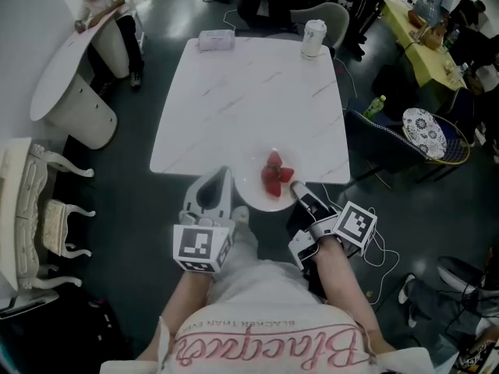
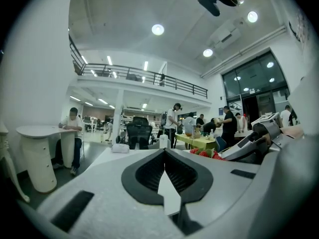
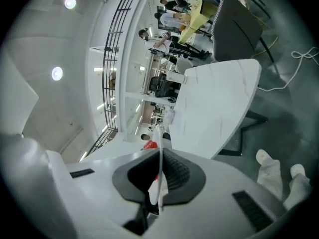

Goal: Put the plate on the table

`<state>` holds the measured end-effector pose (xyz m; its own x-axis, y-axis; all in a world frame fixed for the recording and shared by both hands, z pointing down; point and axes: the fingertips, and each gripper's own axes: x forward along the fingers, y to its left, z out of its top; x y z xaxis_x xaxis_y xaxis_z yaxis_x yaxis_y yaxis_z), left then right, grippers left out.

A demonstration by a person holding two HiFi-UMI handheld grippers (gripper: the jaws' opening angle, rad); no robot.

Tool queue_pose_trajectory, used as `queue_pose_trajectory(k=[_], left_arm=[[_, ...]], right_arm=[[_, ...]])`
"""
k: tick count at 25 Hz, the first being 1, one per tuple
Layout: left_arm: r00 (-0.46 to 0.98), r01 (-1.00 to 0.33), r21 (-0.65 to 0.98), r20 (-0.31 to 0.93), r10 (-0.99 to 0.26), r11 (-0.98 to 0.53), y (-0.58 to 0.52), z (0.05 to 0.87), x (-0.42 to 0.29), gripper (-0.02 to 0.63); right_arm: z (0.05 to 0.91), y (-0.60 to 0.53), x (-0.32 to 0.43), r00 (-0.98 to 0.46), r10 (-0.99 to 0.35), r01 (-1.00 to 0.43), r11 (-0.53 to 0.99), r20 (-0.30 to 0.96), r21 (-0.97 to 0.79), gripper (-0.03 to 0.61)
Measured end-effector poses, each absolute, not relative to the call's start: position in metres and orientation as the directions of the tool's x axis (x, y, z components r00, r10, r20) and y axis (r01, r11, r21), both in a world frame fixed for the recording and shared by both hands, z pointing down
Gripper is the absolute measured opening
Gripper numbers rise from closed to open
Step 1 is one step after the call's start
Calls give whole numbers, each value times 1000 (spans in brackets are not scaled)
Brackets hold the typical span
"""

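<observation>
Only our right gripper view shows the right gripper (image 3: 159, 158) pinching the round white plate's (image 1: 251, 195) rim edge-on. Our left gripper (image 1: 224, 176), jaws pressed together and empty, lies at the plate's 9 o'clock. The plate carries red strawberries (image 1: 276, 174) and overhangs the white marble table's (image 1: 249, 100) 6 o'clock edge.

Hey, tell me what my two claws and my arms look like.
The left claw has a white shell; the right claw looks black and white. Each carries a cube with black-and-white square markers, and dark ribbed pads line the insides. Forearms are bare; the top is white with pink script.
</observation>
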<state>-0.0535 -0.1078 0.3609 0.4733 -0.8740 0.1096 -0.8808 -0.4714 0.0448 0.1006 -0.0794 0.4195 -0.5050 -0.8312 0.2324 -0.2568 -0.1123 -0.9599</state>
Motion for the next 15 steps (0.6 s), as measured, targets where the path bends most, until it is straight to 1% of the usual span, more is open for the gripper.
queue_pose_trajectory(k=[9,15], left_arm=[[511,-859,45,124,-851,-510,-217,363,-53,5],[532,-846,69,156,-832,-528,-304,382,-60,5]], right_arm=[[425,-183,101,-463,-849,-260,-145,256,-954,11],[442,-269,95,-440,-849,-276,-184,294,-943,11]])
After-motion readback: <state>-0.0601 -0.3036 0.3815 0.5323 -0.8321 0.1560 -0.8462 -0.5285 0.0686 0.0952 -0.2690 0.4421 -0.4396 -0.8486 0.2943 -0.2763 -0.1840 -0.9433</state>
